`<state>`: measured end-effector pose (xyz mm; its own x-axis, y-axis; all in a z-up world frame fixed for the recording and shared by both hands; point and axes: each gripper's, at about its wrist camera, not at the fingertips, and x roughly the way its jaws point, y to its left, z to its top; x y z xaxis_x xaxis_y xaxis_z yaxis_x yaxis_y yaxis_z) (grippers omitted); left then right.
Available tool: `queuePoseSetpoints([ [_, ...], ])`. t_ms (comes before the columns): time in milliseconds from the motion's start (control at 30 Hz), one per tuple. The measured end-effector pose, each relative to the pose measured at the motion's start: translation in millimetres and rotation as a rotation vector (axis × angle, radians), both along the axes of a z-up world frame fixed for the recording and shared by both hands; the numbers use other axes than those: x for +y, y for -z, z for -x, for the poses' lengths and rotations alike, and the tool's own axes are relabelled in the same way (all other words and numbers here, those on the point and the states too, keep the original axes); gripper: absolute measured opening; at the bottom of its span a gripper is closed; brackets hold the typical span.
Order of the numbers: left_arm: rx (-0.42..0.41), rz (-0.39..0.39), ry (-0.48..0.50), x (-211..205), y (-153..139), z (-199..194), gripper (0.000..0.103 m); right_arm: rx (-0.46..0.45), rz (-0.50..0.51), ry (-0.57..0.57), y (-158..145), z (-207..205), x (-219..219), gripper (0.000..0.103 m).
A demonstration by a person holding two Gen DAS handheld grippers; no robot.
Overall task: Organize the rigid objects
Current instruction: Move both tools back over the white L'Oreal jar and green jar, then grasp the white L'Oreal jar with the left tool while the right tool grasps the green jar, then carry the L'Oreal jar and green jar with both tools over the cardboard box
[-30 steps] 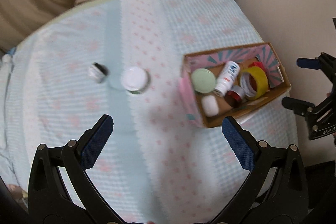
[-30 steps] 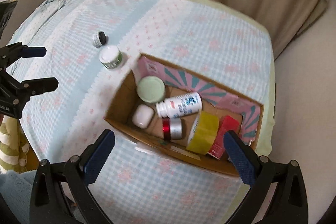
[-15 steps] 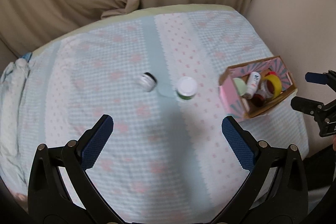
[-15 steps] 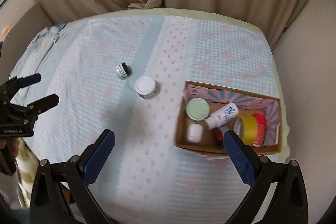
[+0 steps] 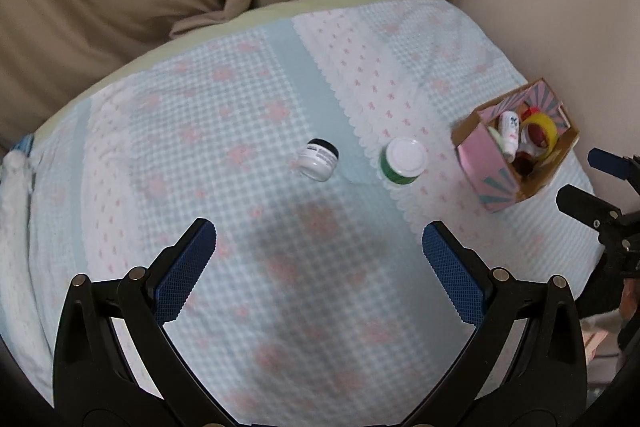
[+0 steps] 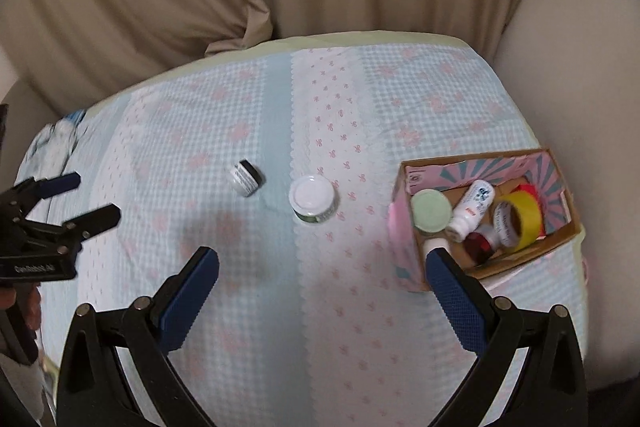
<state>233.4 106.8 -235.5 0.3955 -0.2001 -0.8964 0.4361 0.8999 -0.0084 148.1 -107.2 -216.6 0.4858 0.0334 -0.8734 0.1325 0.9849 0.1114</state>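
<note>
Holding both tools above the bed's patterned cover (image 6: pixel 240 107), you have the left gripper (image 5: pixel 319 269) and the right gripper (image 6: pixel 322 293) spread wide, nothing between the blue pads of either. Near the middle of the cover, a small black-capped jar (image 6: pixel 246 177) lies on its side just beside an upright white-lidded green jar (image 6: pixel 313 198), the two apart. At the cover's right edge sits the cardboard box (image 6: pixel 412 255), holding a pale green lid (image 6: pixel 431 209), a white bottle (image 6: pixel 472 209), a yellow tape roll (image 6: pixel 520 215) and a red-capped item (image 6: pixel 478 245).
</note>
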Motion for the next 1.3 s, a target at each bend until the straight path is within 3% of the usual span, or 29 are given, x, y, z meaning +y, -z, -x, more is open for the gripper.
queuePoseSetpoints([
  [433, 0.144, -0.024, 0.126, -26.7, 110.5, -96.6, 0.103, 0.0, 0.018, 0.159, 93.8, -45.4, 33.7, 0.103],
  [700, 0.184, -0.039, 0.201, -47.0, 199.0, -137.0, 0.098, 0.011, 0.062, 0.167, 175.8, -85.4, 37.7, 0.103],
  [800, 0.188, -0.023, 0.216, -49.4, 217.2, -143.9, 0.097, 0.02, 0.061, 0.165, 201.1, -99.5, 34.2, 0.103],
  [933, 0.201, -0.014, 0.236, -53.7, 236.0, -149.8, 0.079, 0.032, 0.041, 0.168, 221.5, -114.8, 27.2, 0.102],
  [1133, 0.203, -0.01, 0.269, -65.0, 248.5, -151.3, 0.071, 0.04, 0.062, 0.176, 231.8, -130.9, 25.0, 0.09],
  [1233, 0.196, -0.005, 0.278, -70.6, 250.0, -149.1, 0.057, 0.044, 0.063, 0.164, 234.0, -134.1, 27.8, 0.076],
  [1267, 0.191, -0.008, 0.281, -72.3, 249.9, -148.4, 0.057, 0.05, 0.054, 0.154, 235.0, -135.7, 28.0, 0.068],
  [1300, 0.188, -0.005, 0.282, -72.6, 249.8, -147.8, 0.057, 0.052, 0.049, 0.15, 235.4, -137.0, 28.1, 0.067],
])
